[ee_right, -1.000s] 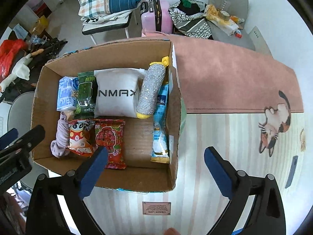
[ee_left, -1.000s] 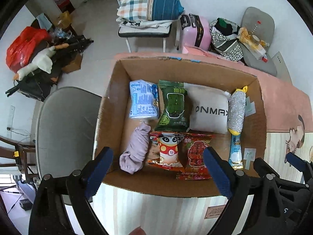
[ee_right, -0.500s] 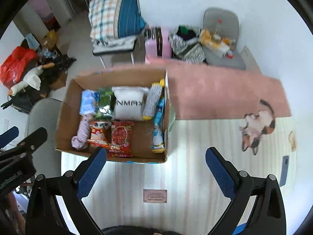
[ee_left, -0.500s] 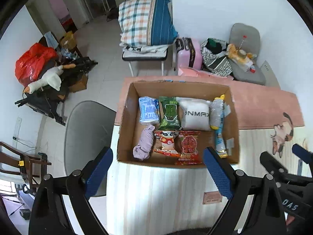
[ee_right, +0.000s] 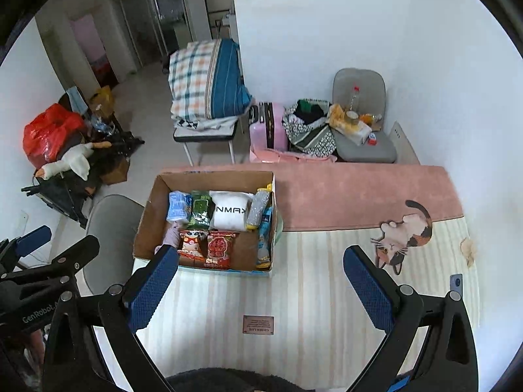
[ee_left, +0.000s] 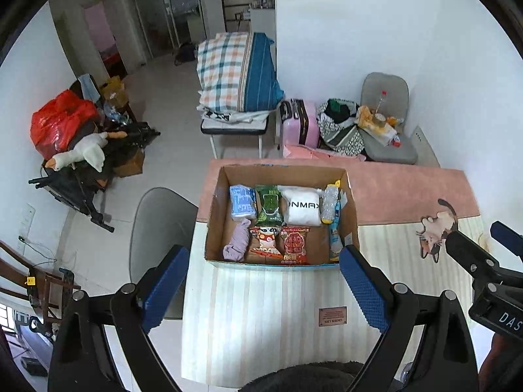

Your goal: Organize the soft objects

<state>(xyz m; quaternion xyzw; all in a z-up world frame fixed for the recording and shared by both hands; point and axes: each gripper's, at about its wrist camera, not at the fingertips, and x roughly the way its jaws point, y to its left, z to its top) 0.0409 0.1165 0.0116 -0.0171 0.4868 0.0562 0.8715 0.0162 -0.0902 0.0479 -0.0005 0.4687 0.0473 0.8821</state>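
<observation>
An open cardboard box [ee_left: 215,215] [ee_right: 143,228] stands on the table's left part. It holds a white pillow pack [ee_left: 302,209] [ee_right: 228,214], a blue tissue pack [ee_left: 242,202], a green snack bag [ee_left: 268,205], a lilac cloth [ee_left: 235,243], two red snack bags [ee_left: 294,245] [ee_right: 219,249] and a silvery scrubber [ee_left: 330,202] [ee_right: 258,207]. My left gripper [ee_left: 264,287] is open and empty, high above the table, back from the box. My right gripper [ee_right: 261,287] is open and empty, to the right at like height.
The table carries a striped and pink cat-pattern cloth [ee_right: 327,294]. A grey chair [ee_left: 157,225] stands left of the table. Beyond are a chair with plaid bedding [ee_left: 238,75], a pink suitcase [ee_left: 299,124] and a cluttered grey seat [ee_left: 385,130].
Both grippers have pulled up and back from the box, which now looks much smaller. Both stay open and empty. The box contents have not moved.
</observation>
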